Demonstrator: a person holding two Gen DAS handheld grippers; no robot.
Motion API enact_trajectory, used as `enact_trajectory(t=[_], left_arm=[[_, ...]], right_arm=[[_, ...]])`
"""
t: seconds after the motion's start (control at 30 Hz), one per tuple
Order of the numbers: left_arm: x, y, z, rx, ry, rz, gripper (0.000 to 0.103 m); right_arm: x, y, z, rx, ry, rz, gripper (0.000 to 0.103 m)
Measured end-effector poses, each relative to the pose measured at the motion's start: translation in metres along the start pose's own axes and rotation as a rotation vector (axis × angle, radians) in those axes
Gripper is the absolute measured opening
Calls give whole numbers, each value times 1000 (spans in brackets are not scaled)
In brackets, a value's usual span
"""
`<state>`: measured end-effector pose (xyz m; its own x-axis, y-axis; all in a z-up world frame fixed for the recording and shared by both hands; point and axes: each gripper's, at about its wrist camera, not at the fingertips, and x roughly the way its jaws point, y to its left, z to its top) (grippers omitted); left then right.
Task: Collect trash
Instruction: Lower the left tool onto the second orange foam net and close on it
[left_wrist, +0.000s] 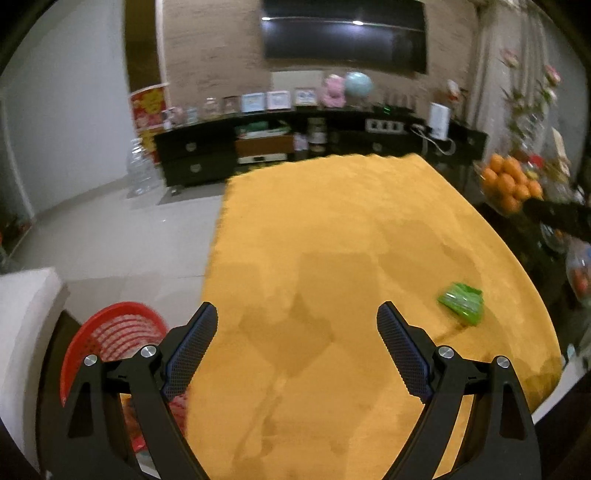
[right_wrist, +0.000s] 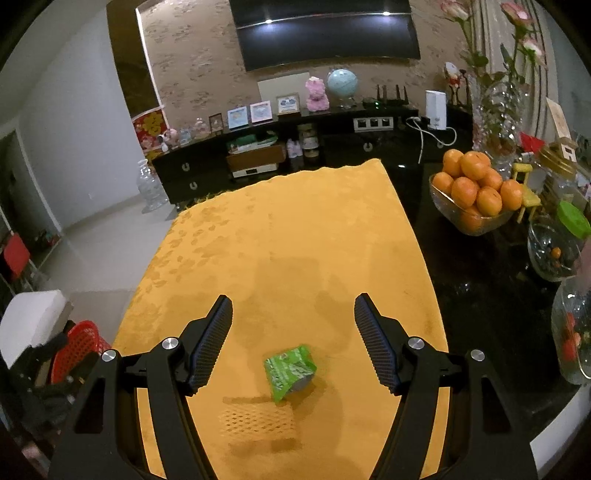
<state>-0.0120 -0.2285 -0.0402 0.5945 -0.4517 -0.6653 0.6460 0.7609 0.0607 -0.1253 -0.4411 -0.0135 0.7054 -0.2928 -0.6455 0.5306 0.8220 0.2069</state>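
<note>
Crumpled green foil wrapper (right_wrist: 291, 369) on the orange-yellow tablecloth (right_wrist: 280, 236), both your grippers spread and empty.

From your left wrist, the wrapper (left_wrist: 461, 302) lies on the cloth (left_wrist: 332, 229) to the right of the wrapper-side finger, clear of it; your left gripper (left_wrist: 297, 314) stands wide with nothing between its pads, and the red slatted plastic basket (left_wrist: 110, 328) sits off the cloth's left edge. From your right wrist, the wrapper rests between the parted fingers of your right gripper (right_wrist: 293, 306), untouched, a yellow foam fruit net (right_wrist: 258, 421) just below it; the glass bowl of oranges (right_wrist: 472, 188) stands well right of the wrapper.
</note>
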Motion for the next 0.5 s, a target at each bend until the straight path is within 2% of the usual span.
enact_trajectory(t=[0.37,0.5], left_arm=[[31,-87,-21,229,86,-253,85],[41,-111,-29,303,85,-299,85]], right_arm=[[2,-10,-1,11,26,12,67],[4,-11,-1,5,41,19,67]])
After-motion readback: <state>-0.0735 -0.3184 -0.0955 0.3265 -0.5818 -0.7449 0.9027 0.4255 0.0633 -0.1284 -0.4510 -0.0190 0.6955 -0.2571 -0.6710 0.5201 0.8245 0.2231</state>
